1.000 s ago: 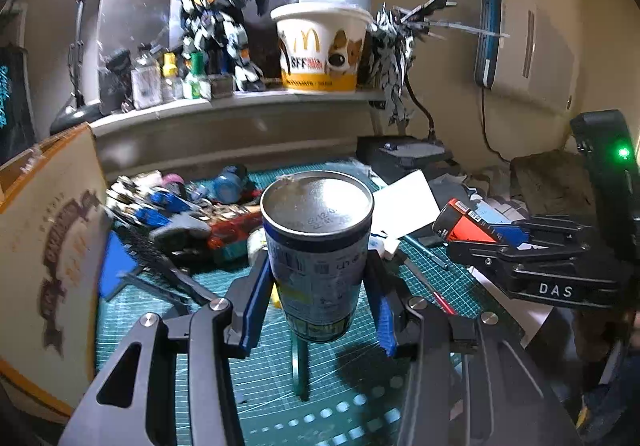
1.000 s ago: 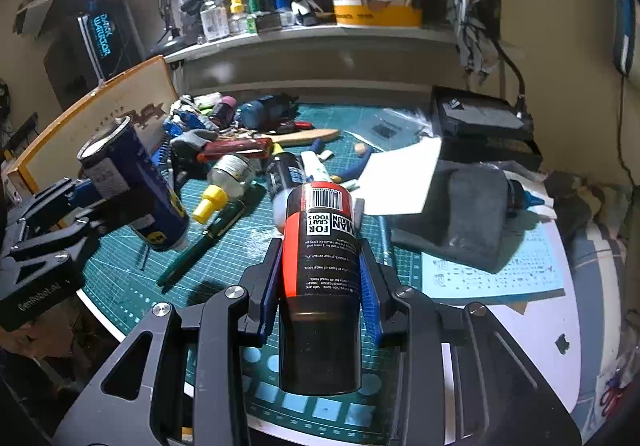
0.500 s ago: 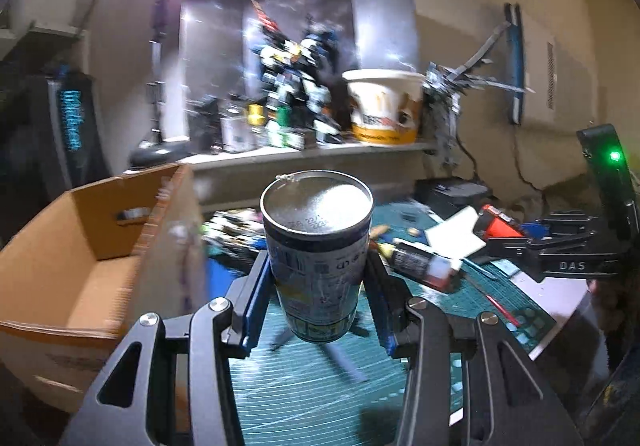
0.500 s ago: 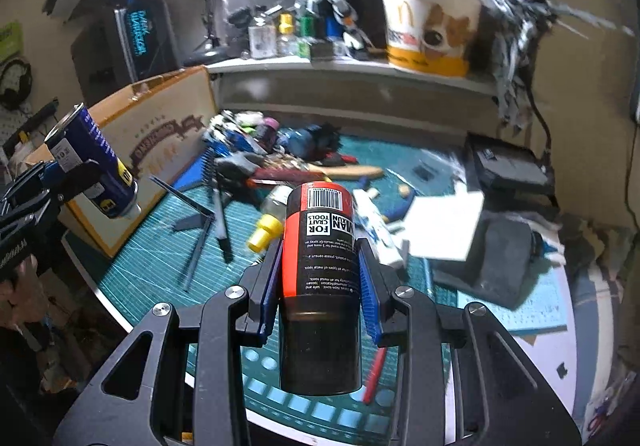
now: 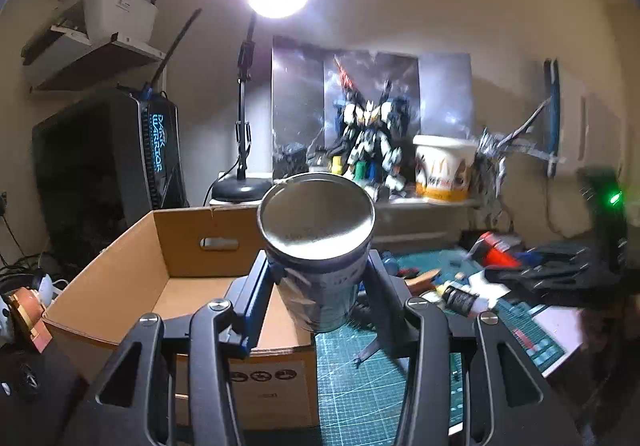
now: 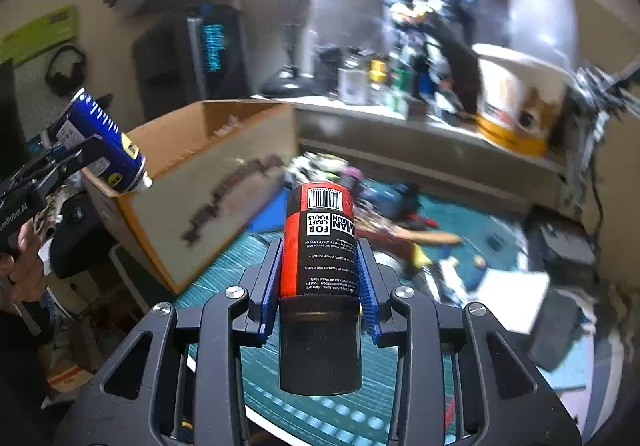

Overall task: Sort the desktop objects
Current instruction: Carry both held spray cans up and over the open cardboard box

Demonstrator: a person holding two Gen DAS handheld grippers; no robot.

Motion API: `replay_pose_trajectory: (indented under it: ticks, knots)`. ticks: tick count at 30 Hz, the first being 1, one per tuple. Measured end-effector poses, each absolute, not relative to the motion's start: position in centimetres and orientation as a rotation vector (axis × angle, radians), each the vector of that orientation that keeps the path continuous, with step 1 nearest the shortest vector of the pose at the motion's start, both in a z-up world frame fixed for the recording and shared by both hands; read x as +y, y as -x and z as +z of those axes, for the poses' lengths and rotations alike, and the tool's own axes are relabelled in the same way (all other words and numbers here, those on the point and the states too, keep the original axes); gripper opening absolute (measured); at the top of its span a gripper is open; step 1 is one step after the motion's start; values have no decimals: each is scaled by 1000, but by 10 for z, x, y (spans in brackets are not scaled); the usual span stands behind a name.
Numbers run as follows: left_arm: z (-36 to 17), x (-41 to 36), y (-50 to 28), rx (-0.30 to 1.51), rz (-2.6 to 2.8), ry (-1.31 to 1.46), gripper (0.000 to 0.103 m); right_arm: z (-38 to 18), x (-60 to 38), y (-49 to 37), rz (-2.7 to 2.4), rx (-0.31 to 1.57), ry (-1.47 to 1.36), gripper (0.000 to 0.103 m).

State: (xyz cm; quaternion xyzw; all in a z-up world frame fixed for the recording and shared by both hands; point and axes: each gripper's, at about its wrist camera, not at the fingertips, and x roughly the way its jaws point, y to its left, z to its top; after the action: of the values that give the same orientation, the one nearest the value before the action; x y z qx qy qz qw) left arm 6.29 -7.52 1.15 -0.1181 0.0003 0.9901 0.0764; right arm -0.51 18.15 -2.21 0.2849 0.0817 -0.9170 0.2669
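Note:
My left gripper [image 5: 316,286] is shut on a blue spray can [image 5: 316,258], its silver bottom facing the camera, held in the air over the near right corner of an open cardboard box [image 5: 120,278]. In the right wrist view the same can [image 6: 102,144] hangs over the box's [image 6: 224,182] near corner, at the far left. My right gripper [image 6: 320,282] is shut on a red and black spray can [image 6: 318,246] with a black cap, held above the green cutting mat [image 6: 248,246]. That gripper [image 5: 540,270] and its can [image 5: 496,252] show blurred at the right of the left wrist view.
Loose tools, bottles and paper [image 6: 508,294] litter the mat's far side. A shelf holds a robot model [image 5: 372,142], small bottles and a paper bucket [image 5: 444,166]. A desk lamp [image 5: 244,150] and a dark PC case [image 5: 108,158] stand behind the box.
Both grippers have lifted and swung left with their cans. The blue can has moved from above the mat to over the box's corner. The red can has come nearer the box.

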Motion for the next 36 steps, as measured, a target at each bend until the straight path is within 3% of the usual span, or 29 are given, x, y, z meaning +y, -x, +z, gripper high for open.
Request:
replay_pose_trajectory:
  ticks: [23,36]
  knots:
    - [28,-163,-85,-51,3245,346,45,3,52,-2,-2165,245,-527,32]
    - [21,-189,-21,-62,3232,581,45,-3,-11,31,-2061,181,-508,32]
